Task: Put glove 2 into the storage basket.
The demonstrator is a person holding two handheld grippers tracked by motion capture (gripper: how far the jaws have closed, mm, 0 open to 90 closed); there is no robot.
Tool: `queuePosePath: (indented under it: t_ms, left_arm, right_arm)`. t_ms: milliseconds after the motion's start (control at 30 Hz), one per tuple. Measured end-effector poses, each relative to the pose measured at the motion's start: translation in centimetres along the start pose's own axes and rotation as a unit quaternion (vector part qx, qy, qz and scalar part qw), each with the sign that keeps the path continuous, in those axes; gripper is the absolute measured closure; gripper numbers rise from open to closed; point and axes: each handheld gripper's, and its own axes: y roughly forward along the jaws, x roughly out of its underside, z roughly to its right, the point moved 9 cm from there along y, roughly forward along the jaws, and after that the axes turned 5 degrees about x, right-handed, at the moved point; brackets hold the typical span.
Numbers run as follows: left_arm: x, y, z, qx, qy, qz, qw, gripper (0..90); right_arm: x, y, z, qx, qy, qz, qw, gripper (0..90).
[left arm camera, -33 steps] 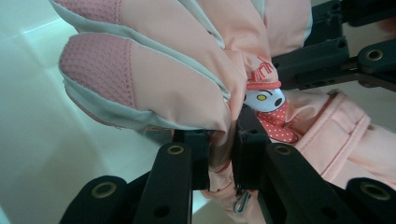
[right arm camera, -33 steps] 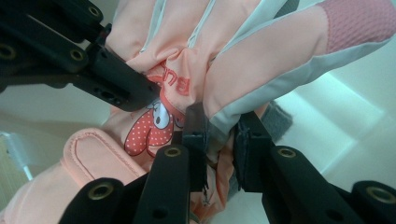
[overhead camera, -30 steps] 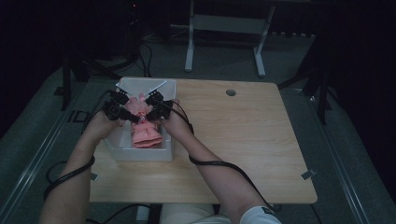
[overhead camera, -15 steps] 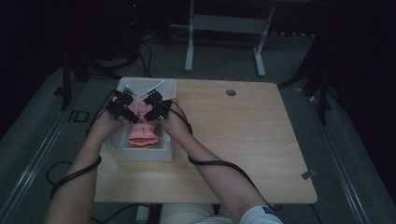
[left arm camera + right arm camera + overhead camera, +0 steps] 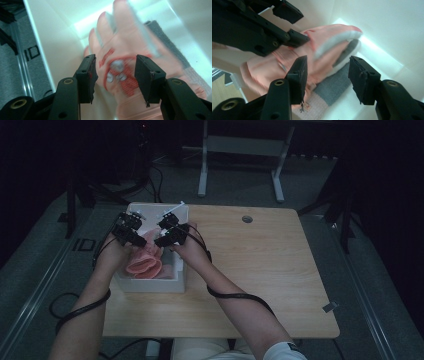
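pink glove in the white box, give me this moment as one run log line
item: pink glove lying in white box | left gripper: jaws just opening, glove released | right gripper: jaws just opening, nothing gripped

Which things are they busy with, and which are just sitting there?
Busy with:
- pink glove
- white box it lies in
- left gripper and right gripper, jaws just opened, nothing gripped

Just sitting there:
- grey cloth under the glove
- wooden table
- metal stand behind
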Motion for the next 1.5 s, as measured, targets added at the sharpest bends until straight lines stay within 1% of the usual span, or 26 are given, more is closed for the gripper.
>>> queuePosePath:
  t_ms: [33,100,267,300,333,467,500,533,567,600,667,700,733,767,867,900,933,967,1000,1033,1067,1167,1200,1267,1400,1500]
  left_arm:
    - [-0.1,-0.4,0.1,0.012,-0.003,0.007,0.9999,51.4]
    - [-0.1,-0.7,0.2,0.016,-0.003,0.011,0.9998,51.3]
    - [-0.7,-2.4,1.7,0.036,0.003,0.049,0.9982,51.2]
    - [-0.9,-2.9,2.6,0.046,0.012,0.059,0.9971,51.3]
    - [-0.9,-2.9,2.6,0.046,0.012,0.059,0.9971,51.2]
    - [-1.4,-4.0,4.8,0.07,0.028,0.078,0.9941,51.2]
    - [-1.7,-4.3,6.0,0.08,0.038,0.083,0.9926,51.2]
    - [-1.7,-4.3,6.0,0.08,0.038,0.083,0.9926,51.2]
    - [-1.9,-4.5,6.6,0.083,0.044,0.086,0.9918,51.2]
    - [-2.1,-4.7,7.2,0.085,0.05,0.089,0.9911,46.8]
    - [-2.5,-5.0,8.4,0.092,0.057,0.095,0.9897,45.1]
    - [-2.9,-5.4,9.7,0.103,0.064,0.104,0.9871,42.6]
    - [-2.9,-5.4,9.7,0.103,0.064,0.104,0.9871,42.0]
    - [-3.2,-5.6,10.8,0.111,0.068,0.111,0.9853,42.0]
    - [-3.6,-5.9,12.3,0.128,0.071,0.117,0.9823,37.7]
    - [-3.7,-5.9,12.8,0.133,0.073,0.119,0.9812,35.9]
    - [-3.7,-5.9,12.8,0.133,0.073,0.119,0.9812,34.2]
    - [-3.9,-5.9,13.9,0.144,0.078,0.125,0.9786,30.4]
    - [-3.9,-5.9,13.9,0.144,0.078,0.125,0.9786,27.5]
    - [-4.0,-6.0,14.5,0.154,0.081,0.126,0.9767,27.5]
    - [-3.9,-6.0,15.0,0.168,0.091,0.126,0.9734,25.2]
    - [-3.8,-5.5,16.9,0.186,0.115,0.119,0.9687,22.5]
    - [-3.8,-5.3,17.5,0.186,0.124,0.116,0.9678,17.8]
    - [-3.7,-5.1,18.7,0.188,0.137,0.115,0.9658,15.6]
    - [-3.7,-4.9,20.7,0.189,0.153,0.119,0.9627,5.6]
    - [-3.6,-4.8,22.3,0.195,0.168,0.126,0.9581,1.9]
  right_arm:
    - [0.0,-0.4,0.2,-0.002,0.001,0.005,1.0,48.2]
    - [0.0,-0.7,0.3,-0.004,0.002,0.007,1.0,47.7]
    - [0.4,-2.2,1.3,-0.01,0.002,0.024,0.9997,45.3]
    - [0.5,-3.2,1.9,-0.011,0.002,0.035,0.9993,43.6]
    - [0.5,-3.2,1.9,-0.011,0.002,0.035,0.9993,43.6]
    - [0.6,-5.3,3.1,-0.015,0.003,0.055,0.9984,39.7]
    - [0.9,-6.3,3.6,-0.018,0.004,0.061,0.9979,37.4]
    - [0.9,-6.3,3.6,-0.018,0.004,0.061,0.9979,37.4]
    - [1.1,-6.7,4.0,-0.018,0.006,0.064,0.9978,35.8]
    - [1.5,-7.5,4.7,-0.019,0.007,0.071,0.9973,31.1]
    - [1.7,-7.9,5.0,-0.02,0.008,0.073,0.9971,28.9]
    - [2.3,-8.5,5.7,-0.019,0.006,0.079,0.9967,25.2]
    - [2.3,-8.5,5.7,-0.019,0.006,0.079,0.9967,25.2]
    - [2.6,-8.8,6.0,-0.019,0.005,0.08,0.9966,23.4]
    - [3.9,-9.8,7.2,-0.024,0.009,0.086,0.996,20.1]
    - [4.1,-10.0,7.4,-0.024,0.011,0.088,0.9958,20.0]
    - [4.1,-10.0,7.4,-0.024,0.011,0.088,0.9958,20.0]
    - [5.0,-10.8,8.2,-0.02,0.013,0.095,0.9952,19.4]
    - [5.0,-10.8,8.2,-0.02,0.013,0.095,0.9952,19.4]
    - [5.2,-11.0,8.5,-0.021,0.013,0.096,0.9951,18.5]
    - [5.6,-11.3,8.8,-0.022,0.016,0.099,0.9947,18.1]
    - [6.7,-12.2,10.2,-0.008,0.023,0.105,0.9941,17.6]
    - [7.0,-12.4,10.4,-0.005,0.022,0.107,0.994,17.1]
    - [7.9,-12.6,10.9,0.004,0.015,0.102,0.9947,15.8]
    - [9.8,-12.9,11.8,0.01,0.011,0.095,0.9954,15.4]
    - [11.4,-12.7,12.2,0.01,0.005,0.088,0.9961,14.9]
